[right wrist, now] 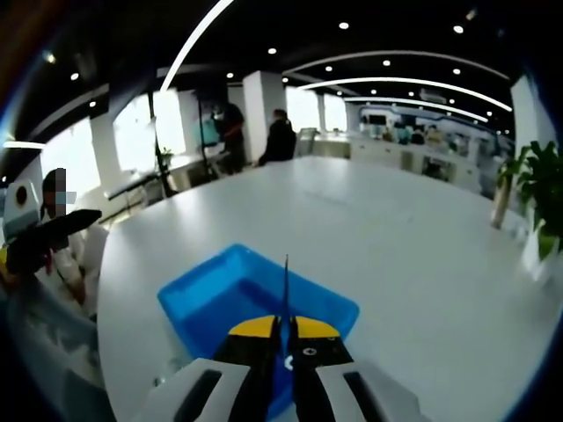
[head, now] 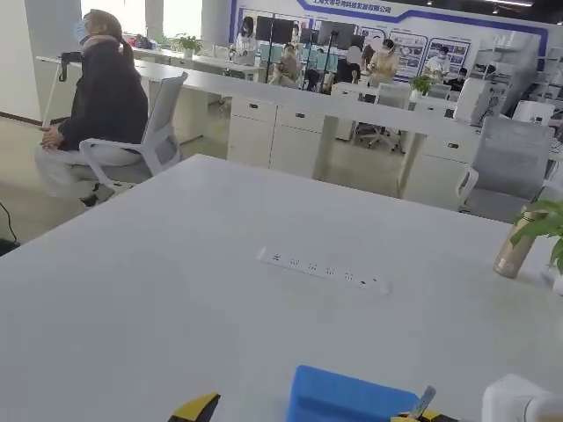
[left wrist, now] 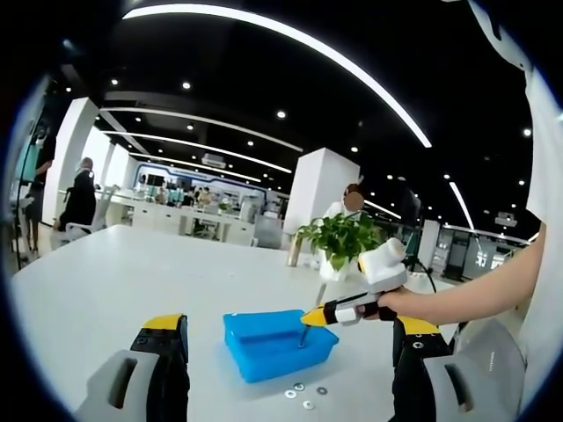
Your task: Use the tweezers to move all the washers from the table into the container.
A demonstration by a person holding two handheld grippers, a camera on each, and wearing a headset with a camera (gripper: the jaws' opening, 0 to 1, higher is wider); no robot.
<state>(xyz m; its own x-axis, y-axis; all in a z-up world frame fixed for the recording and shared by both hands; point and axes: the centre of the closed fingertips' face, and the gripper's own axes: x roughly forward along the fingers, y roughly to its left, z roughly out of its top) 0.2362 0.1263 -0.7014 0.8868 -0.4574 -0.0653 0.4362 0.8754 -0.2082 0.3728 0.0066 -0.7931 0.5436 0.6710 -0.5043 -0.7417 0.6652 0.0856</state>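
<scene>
A blue container (left wrist: 273,345) sits on the white table (left wrist: 97,290), and several small washers (left wrist: 303,396) lie on the table just in front of it. My right gripper (left wrist: 339,313) comes in from the right, shut on thin tweezers (left wrist: 303,335) whose tip points down into the container. In the right gripper view the right gripper (right wrist: 283,330) pinches the tweezers (right wrist: 285,286) above the container (right wrist: 220,294). Whether the tweezers hold a washer is too small to tell. My left gripper (left wrist: 288,330) is open, its jaws wide apart on either side of the container. The container's far edge (head: 347,396) shows in the head view.
A white power strip (head: 323,270) lies mid-table. A metal bottle (head: 515,246) and a potted plant (left wrist: 339,237) stand at the table's right side. A person sits on an office chair (head: 154,132) beyond the far left corner.
</scene>
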